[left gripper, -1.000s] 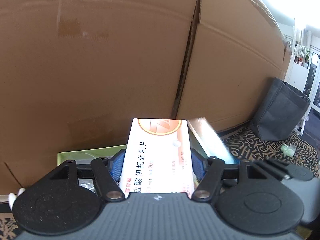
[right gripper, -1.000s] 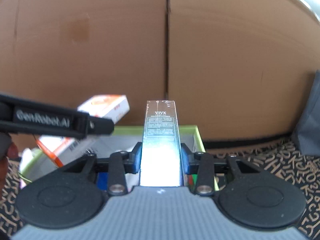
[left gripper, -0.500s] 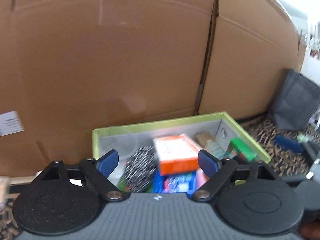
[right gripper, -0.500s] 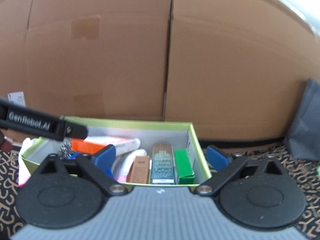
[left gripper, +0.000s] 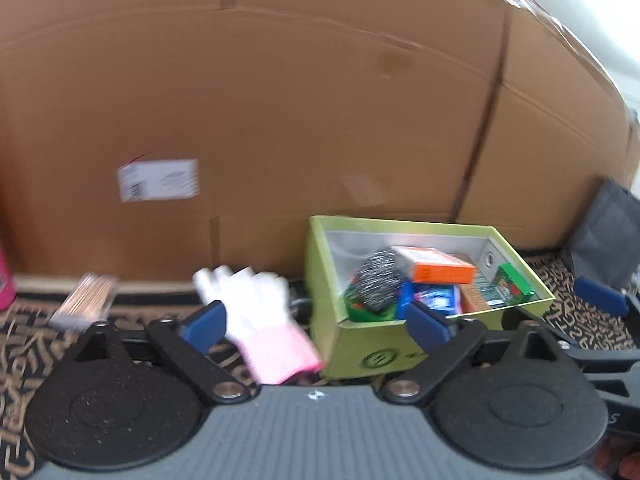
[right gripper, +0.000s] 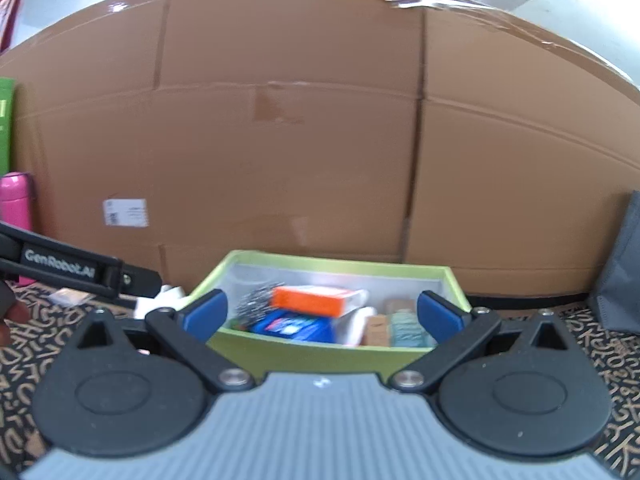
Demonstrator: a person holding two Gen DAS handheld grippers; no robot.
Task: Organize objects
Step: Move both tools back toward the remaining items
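Observation:
A lime-green box (left gripper: 360,344) (right gripper: 320,354) stands on the patterned rug against the cardboard. It holds an orange-and-white medicine box (left gripper: 436,266) (right gripper: 316,300), a steel scourer (left gripper: 378,280), a green carton (left gripper: 512,286), a blue packet (right gripper: 296,326) and other small boxes. A white glove with a pink cuff (left gripper: 260,312) lies left of the box. My left gripper (left gripper: 318,324) is open and empty, pulled back, with the glove between its fingers. My right gripper (right gripper: 322,316) is open and empty in front of the box.
Large cardboard sheets (left gripper: 320,120) wall off the back. A packet of wooden sticks (left gripper: 84,300) lies on the rug at left, a pink bottle (right gripper: 16,204) stands far left, and a grey bag (left gripper: 608,232) sits at right.
Both grippers let go of their boxes, which now lie in the green box, then opened and pulled back. The left one swung left, so the glove and sticks came into view.

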